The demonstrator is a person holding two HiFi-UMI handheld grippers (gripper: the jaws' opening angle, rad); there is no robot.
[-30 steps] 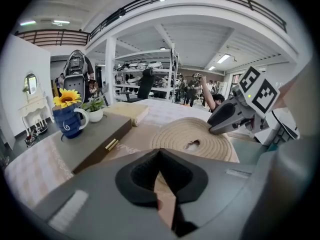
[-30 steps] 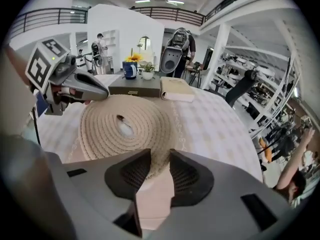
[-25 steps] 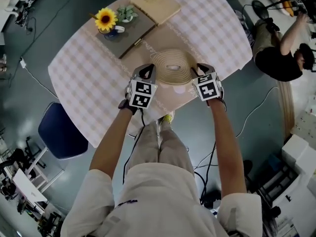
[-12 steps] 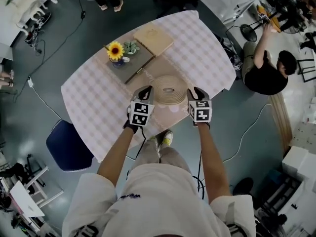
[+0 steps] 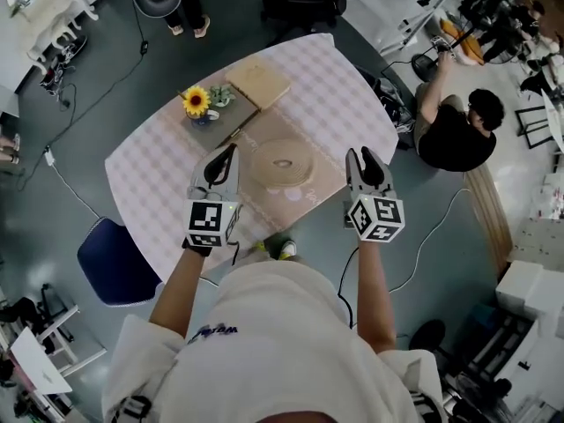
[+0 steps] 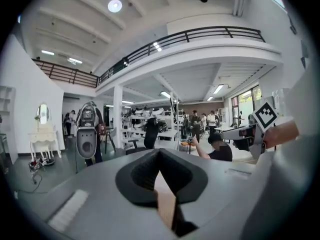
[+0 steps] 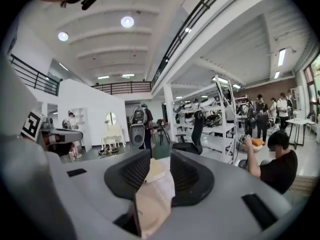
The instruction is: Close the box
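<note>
A: Box status?
B: Round woven box [image 5: 280, 163] sits mid-desk [image 5: 141, 174] on a brown mat [image 5: 304, 194]; lid looks seated. Prob. light, weave stiff-ish but crushable. Take it by the rim, opp. sides, gently.
A: Grippers?
B: Left gripper [image 5: 231, 151] has tips together, empty. Right gripper [image 5: 364, 159] has jaws apart, nothing betw.
A: Vs. a sec ago?
B: Then both flanked the box's rim. Now both are pulled back toward the person, clear of it, wider apart.
</note>
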